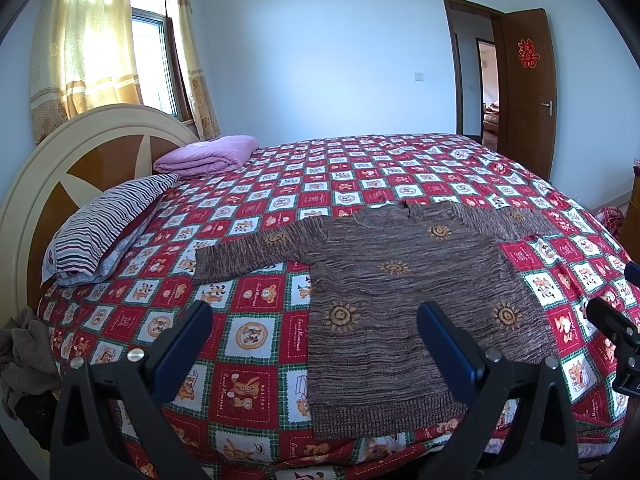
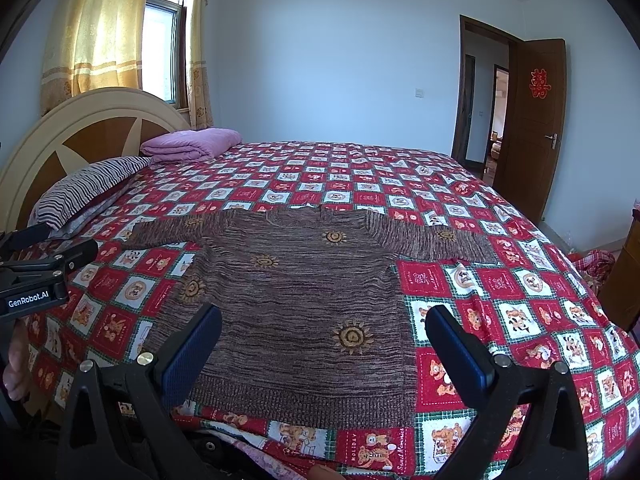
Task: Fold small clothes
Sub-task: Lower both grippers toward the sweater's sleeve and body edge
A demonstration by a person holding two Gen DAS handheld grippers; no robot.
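Left wrist view: one brown sweater (image 1: 400,300) flat on checkered bedspread (image 1: 256,320), both sleeves out; left gripper (image 1: 316,344) spread wide above hem, holding nothing. Right wrist view: same single sweater (image 2: 296,300); right gripper (image 2: 324,348) likewise spread, empty, over hem.

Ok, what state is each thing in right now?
Sweater: spread flat, sleeves out, unfolded.
Left gripper: fingers open, empty.
Right gripper: fingers open, empty.
Purple blanket: folded.
Door: open.
Curtains: partly drawn.
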